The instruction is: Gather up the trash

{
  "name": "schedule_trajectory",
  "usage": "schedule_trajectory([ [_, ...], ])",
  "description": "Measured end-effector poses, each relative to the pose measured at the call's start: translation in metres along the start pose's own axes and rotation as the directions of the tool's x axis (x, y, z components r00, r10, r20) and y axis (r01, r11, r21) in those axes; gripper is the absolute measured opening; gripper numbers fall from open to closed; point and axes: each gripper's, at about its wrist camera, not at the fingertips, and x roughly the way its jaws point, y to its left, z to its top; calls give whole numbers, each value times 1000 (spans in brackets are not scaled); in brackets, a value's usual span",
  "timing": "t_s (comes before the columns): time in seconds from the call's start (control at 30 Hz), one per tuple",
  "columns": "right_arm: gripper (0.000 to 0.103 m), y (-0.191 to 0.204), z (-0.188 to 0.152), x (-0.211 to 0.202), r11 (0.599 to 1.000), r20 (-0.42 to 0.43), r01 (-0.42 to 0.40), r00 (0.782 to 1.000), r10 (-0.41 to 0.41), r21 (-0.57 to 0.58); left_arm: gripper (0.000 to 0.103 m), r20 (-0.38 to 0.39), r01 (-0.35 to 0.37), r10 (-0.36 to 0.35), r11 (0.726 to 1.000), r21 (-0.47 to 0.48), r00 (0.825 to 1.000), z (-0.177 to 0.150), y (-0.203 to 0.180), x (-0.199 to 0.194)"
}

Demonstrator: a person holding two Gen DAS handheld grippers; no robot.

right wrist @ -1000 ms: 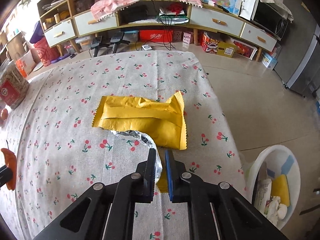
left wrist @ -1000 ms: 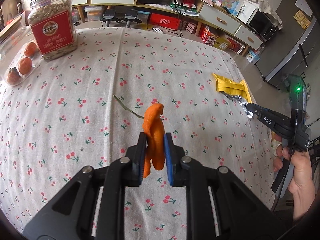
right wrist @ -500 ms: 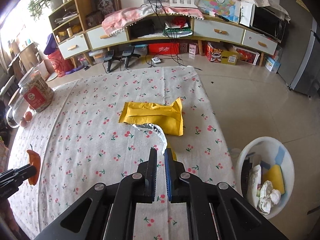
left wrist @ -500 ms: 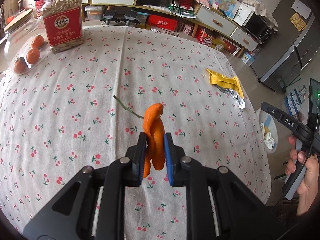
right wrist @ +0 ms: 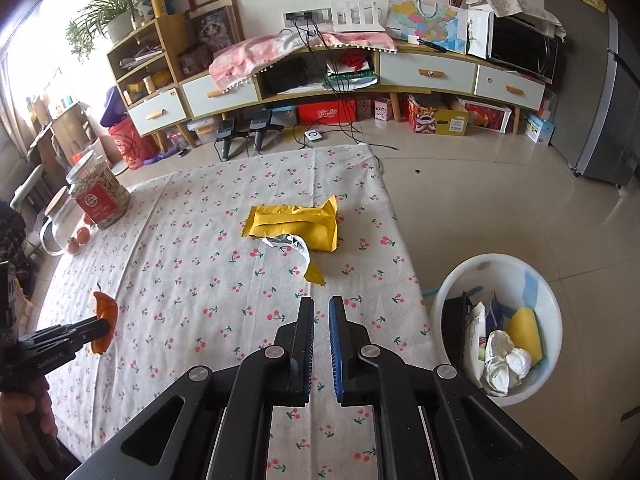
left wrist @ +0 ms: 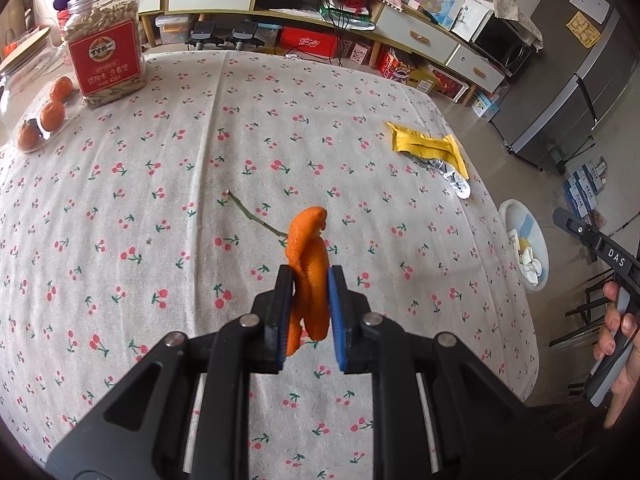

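Observation:
My left gripper (left wrist: 308, 280) is shut on an orange peel (left wrist: 308, 248) and holds it above the cherry-print tablecloth (left wrist: 140, 184); the peel also shows in the right wrist view (right wrist: 105, 316). A thin green stem (left wrist: 256, 218) lies on the cloth just beyond the peel. A torn yellow snack wrapper (right wrist: 296, 226) with a silver lining lies near the table's right edge, also in the left wrist view (left wrist: 428, 146). My right gripper (right wrist: 321, 306) is raised above the table, short of the wrapper, its jaws nearly closed with nothing between them.
A white trash bin (right wrist: 552, 300) with paper and a yellow sponge stands on the floor right of the table, also in the left wrist view (left wrist: 508, 216). A seed jar (left wrist: 105, 46), a glass jar (right wrist: 60, 220) and oranges (left wrist: 52, 116) are at the far left.
My right gripper has let go of the wrapper's silver end and pulled back and up. My left gripper has risen with the peel still in it.

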Motion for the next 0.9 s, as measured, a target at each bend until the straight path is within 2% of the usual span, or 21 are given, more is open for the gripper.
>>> schedule_trajectory([
  [0.2,9,-6,6,17,999,-45,4,999,-3,33,19,-5,9,-9,1000,-3,1000,5,0,1],
  [0.27,15,-6,9,29,999,-76,3,997,0,43,19,-8,14,-14,1000,-9,1000,7,4,1],
  [0.3,25,-4,11,36,999,-90,4,996,0,46,19,-12,16,-16,1000,-12,1000,8,6,1],
  [0.33,48,-5,13,41,999,-99,5,995,0,48,19,-16,19,-19,1000,-15,1000,9,8,1],
  [0.37,63,-4,16,48,999,-108,7,994,-1,54,19,-21,24,-25,999,-20,999,10,10,1],
  [0.4,83,-4,20,54,998,-110,10,994,-3,66,19,-23,32,-32,999,-27,999,12,12,1],
  [0.43,85,-4,23,59,997,-112,11,994,-2,77,19,-24,39,-40,999,-32,999,15,13,1],
  [0.7,86,-3,60,130,985,-182,-10,982,42,174,19,1,58,-58,995,-77,998,31,33,-8],
  [0.9,85,-4,69,177,986,-202,47,979,-13,163,19,2,54,-54,991,-121,999,36,52,-8],
])
